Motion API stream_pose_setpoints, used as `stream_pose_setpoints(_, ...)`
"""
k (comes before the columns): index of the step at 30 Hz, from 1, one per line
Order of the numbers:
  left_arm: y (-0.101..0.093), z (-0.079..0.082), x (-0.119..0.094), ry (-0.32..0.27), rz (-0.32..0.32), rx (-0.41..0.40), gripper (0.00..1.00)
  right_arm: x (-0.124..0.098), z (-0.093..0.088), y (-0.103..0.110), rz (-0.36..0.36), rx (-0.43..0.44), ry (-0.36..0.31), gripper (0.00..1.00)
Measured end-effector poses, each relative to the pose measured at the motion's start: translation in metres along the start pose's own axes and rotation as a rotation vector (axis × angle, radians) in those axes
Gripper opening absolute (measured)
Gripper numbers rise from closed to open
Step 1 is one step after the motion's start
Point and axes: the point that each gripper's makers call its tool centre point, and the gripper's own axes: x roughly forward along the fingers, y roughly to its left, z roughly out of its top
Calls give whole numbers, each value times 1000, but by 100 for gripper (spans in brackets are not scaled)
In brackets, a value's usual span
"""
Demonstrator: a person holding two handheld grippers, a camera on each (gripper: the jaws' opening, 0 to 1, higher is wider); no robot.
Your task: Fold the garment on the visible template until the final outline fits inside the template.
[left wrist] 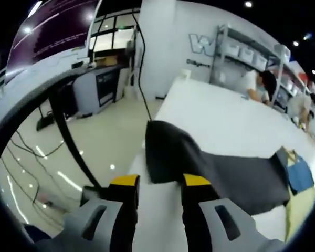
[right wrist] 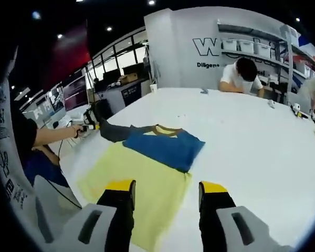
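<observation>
A blue garment (right wrist: 168, 147) with a tan collar lies folded on the far end of a yellow template (right wrist: 136, 184) on the white table (right wrist: 241, 136). Its dark grey sleeve (right wrist: 110, 131) stretches left to the table edge, where a hand holds my left gripper (right wrist: 86, 128). In the left gripper view the dark sleeve (left wrist: 199, 168) bunches up just ahead of my left gripper (left wrist: 161, 181), whose jaws stand apart; the blue part (left wrist: 300, 176) and the template (left wrist: 299, 210) lie beyond it. My right gripper (right wrist: 167, 186) hovers open over the template's near end with nothing between its fingers.
The table edge (left wrist: 152, 121) drops to a shiny floor with a black cable (left wrist: 68, 136) at the left. A person (right wrist: 241, 73) leans over the table's far side, with shelves behind. Small items (right wrist: 296, 110) lie at the far right.
</observation>
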Motion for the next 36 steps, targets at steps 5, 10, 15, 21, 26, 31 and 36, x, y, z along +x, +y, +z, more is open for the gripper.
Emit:
stream_pose_setpoints(5, -3, 0, 7, 16, 6, -9, 19, 0, 1, 1, -2, 27, -9, 44)
stream_pose_setpoints(10, -10, -1, 9, 33, -3, 72, 13, -1, 0, -2, -9, 38, -11, 43)
stream_pose_setpoints(15, -14, 0, 7, 47, 35, 104, 9, -4, -12, -6, -37, -23, 59, 41)
stream_pose_setpoints(21, 1, 13, 15, 32, 40, 53, 1, -3, -8, -8, -31, 2, 25, 39)
stream_pose_setpoints(26, 2, 27, -7, 13, 42, 73, 1, -1, -5, -9, -30, 4, 11, 40)
stream_pose_setpoints(31, 1, 38, -15, -8, 31, 79, 1, 0, -1, -6, -14, 4, -12, 42)
stream_pose_setpoints(36, -20, 67, -42, -60, -40, 114, 1, 0, -1, 6, 13, 18, -47, 43)
